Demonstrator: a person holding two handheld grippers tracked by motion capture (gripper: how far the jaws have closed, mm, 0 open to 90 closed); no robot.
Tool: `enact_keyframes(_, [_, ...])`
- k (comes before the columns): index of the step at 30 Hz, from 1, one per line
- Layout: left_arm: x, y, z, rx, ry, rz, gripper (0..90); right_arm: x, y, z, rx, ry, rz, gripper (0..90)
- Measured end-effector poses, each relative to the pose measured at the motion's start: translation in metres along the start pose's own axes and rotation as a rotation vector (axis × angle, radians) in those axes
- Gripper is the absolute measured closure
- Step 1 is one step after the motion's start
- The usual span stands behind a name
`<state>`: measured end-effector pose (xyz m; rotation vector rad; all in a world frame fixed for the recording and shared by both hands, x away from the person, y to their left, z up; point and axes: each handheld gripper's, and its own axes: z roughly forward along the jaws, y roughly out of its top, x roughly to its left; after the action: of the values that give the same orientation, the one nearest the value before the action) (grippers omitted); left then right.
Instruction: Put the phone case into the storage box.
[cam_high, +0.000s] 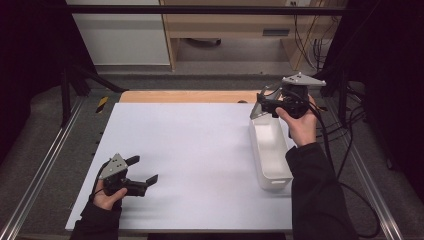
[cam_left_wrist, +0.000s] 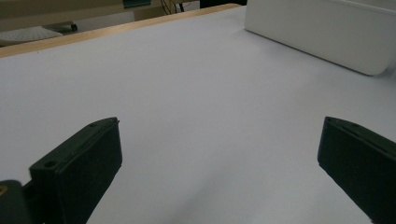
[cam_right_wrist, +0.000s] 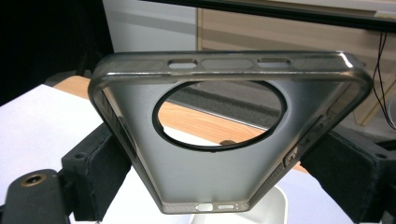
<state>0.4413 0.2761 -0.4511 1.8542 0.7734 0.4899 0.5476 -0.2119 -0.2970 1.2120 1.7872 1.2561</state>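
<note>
Translucent grey phone case (cam_right_wrist: 219, 140) with round camera opening, clamped by its long edges in the right tool (cam_high: 281, 105) above the white plastic bin (cam_high: 270, 150); probably light, flexible, slick. Left tool (cam_high: 141, 170) spread wide, empty, low over the white table (cam_high: 200, 150).

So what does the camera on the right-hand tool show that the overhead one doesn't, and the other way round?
The right gripper view alone shows the detail of the phone case: translucent grey, with a large round camera hole and small slots along its edges, squeezed between the two black jaws.

The high view alone shows the whole layout: the left gripper open near the table's front left, both of the person's hands and sleeves, and the full length of the white bin.

Both show the right gripper holding the case above the bin, and the white table.
</note>
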Motion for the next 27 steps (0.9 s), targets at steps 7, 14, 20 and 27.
enact_keyframes(7, [0.0, 0.0, 0.0, 0.001, -0.003, 0.001, 0.0, -0.004, 0.0, 0.01, 0.017, -0.039, 0.021, 11.6])
enact_keyframes(14, [0.0, -0.001, 0.001, 0.004, -0.007, 0.004, 0.0, -0.008, -0.004, 0.019, 0.04, -0.084, 0.036, 11.6])
enact_keyframes(20, [0.0, -0.001, 0.002, 0.007, -0.011, 0.006, 0.0, -0.012, -0.008, 0.027, 0.053, -0.105, 0.056, 11.6])
enact_keyframes(27, [0.0, -0.001, 0.002, 0.007, -0.013, 0.007, 0.0, -0.017, -0.012, 0.035, 0.068, -0.127, 0.077, 11.6])
